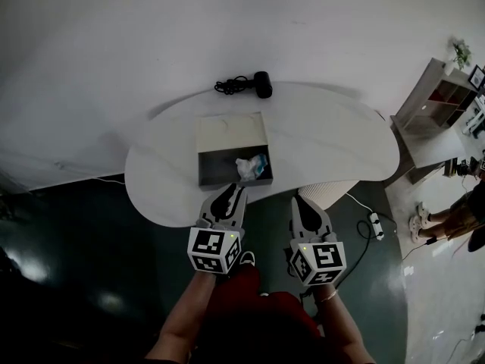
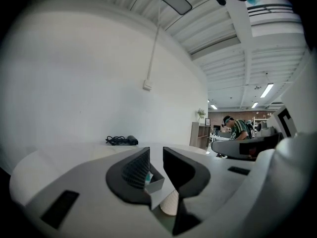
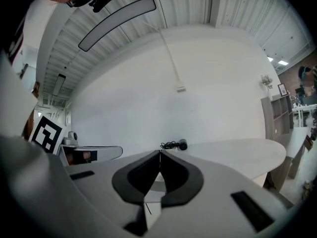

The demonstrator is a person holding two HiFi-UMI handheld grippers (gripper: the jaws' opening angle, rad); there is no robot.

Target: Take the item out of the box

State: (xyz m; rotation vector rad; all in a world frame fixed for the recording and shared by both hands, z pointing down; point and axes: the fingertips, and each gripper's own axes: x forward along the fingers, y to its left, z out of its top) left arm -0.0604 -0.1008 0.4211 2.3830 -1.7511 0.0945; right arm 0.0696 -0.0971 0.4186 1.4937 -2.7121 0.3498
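Left tongs (image 1: 230, 194) narrowly parted, right tongs (image 1: 304, 204) pressed together, both empty near the box (image 1: 214, 170).

head overhead, others low, table (image 1: 341, 142) seemingly shared

L gripper (image 1: 232, 191) ajar; R gripper (image 1: 302, 202) jaws together

White-and-blue item (image 1: 251, 165) in the box (image 1: 220, 170) too small to identify; bystander (image 1: 466, 203) half beyond the right edge.
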